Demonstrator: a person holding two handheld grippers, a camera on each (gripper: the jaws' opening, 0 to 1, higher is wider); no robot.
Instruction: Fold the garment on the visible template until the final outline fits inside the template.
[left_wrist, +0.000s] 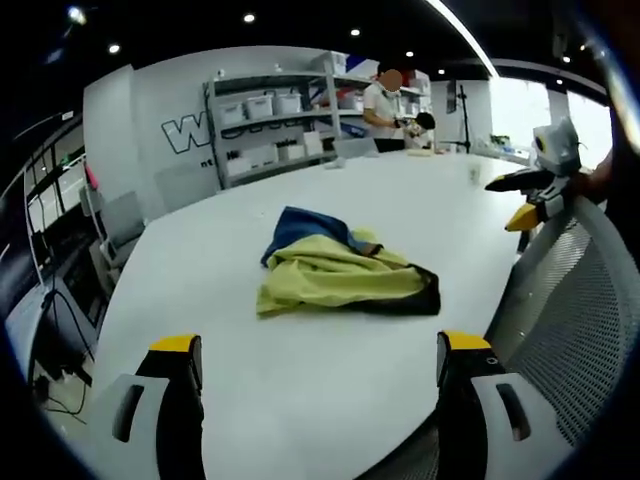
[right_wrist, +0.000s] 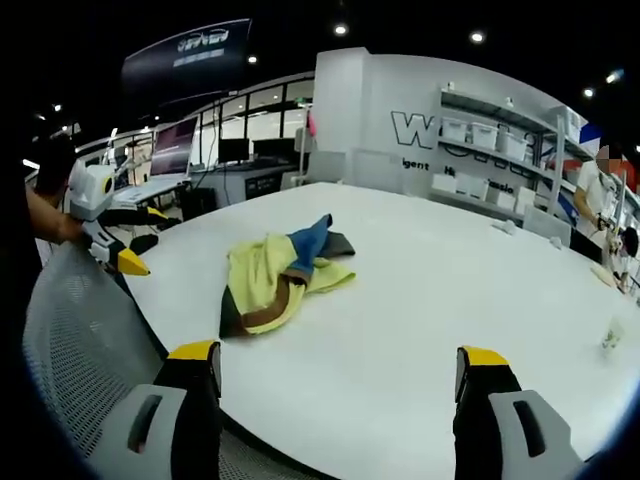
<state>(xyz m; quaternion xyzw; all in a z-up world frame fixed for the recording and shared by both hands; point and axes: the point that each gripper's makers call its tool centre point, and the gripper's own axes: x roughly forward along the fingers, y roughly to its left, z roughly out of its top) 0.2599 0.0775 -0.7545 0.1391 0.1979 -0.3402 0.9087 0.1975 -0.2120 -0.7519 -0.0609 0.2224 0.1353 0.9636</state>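
A crumpled garment (left_wrist: 340, 268) in yellow, blue and dark cloth lies bunched in the middle of the white table (left_wrist: 190, 280). My left gripper (left_wrist: 318, 345) is open and empty, well short of the garment, at the table's near edge. In the right gripper view the same garment (right_wrist: 283, 275) lies ahead and a bit to the left, and my right gripper (right_wrist: 338, 353) is open with only bare table (right_wrist: 420, 290) between its yellow-tipped jaws. Each gripper also shows in the other's view, held off the table's edge: the right gripper (left_wrist: 533, 198) and the left gripper (right_wrist: 118, 248).
A grey mesh chair back (left_wrist: 575, 300) stands against the table edge between the two grippers, seen again as the mesh chair (right_wrist: 75, 340). Shelves with white bins (left_wrist: 275, 120) line the far wall, where a person (left_wrist: 382, 105) stands. Desks with monitors (right_wrist: 190, 150) lie beyond the table.
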